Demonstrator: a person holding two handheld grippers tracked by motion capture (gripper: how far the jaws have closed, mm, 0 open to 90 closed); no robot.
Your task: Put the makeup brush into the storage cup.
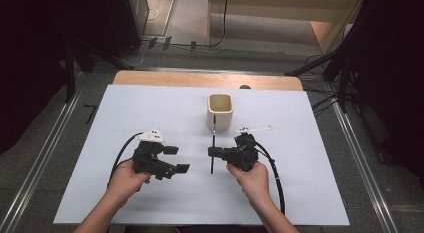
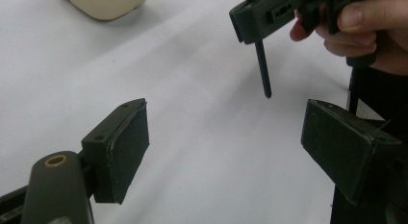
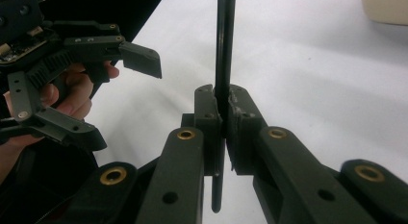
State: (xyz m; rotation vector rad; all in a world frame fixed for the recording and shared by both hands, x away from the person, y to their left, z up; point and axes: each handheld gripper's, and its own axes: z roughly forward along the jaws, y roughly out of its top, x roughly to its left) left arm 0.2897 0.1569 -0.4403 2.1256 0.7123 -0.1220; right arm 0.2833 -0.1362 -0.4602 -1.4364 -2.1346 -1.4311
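A thin black rod [image 1: 213,143] is clamped near its middle by my right gripper [image 1: 212,152], which is shut on it and held just above the white table [image 1: 300,183]. The rod's far end reaches toward a cream cup [image 1: 220,111] that stands open-topped at the table's centre back. In the right gripper view the rod [image 3: 224,51] runs up between the closed gripper [image 3: 224,103]. My left gripper [image 1: 177,159] is open and holds nothing, a short way left of the rod. Its own view shows its wide-apart pads [image 2: 127,147], the rod's tip [image 2: 263,75] and the cup [image 2: 103,3].
A wooden strip [image 1: 200,79] borders the table's far edge. Metal floor rails [image 1: 45,158] run along both sides. Black stand legs [image 1: 320,63] and cables [image 1: 200,45] lie on the floor beyond the table.
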